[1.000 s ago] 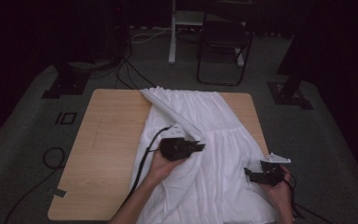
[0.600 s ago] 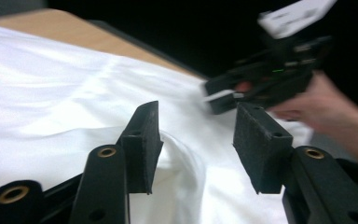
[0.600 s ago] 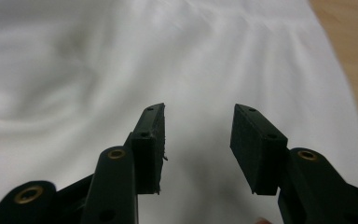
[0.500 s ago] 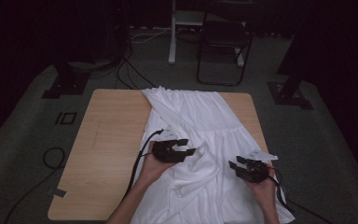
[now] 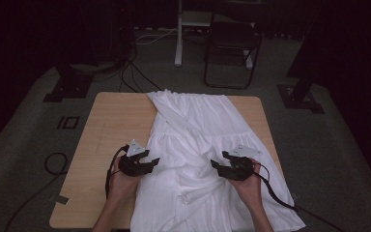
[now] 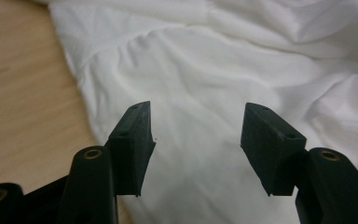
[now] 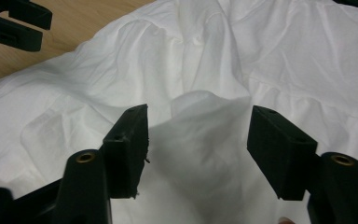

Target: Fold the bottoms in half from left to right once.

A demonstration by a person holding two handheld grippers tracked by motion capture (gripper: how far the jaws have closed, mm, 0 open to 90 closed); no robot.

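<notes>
Gaping tongs (image 6: 196, 140) (image 7: 198, 144) over white garment (image 5: 198, 145)

Dim, dark-edged high view; brighter, soft-focused gripper views, mild glare on white cloth (image 6: 223, 60).

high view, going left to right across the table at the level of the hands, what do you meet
Bare table → left hand-held gripper → white cloth → right hand-held gripper → cloth again, out to the table's right edge.
</notes>
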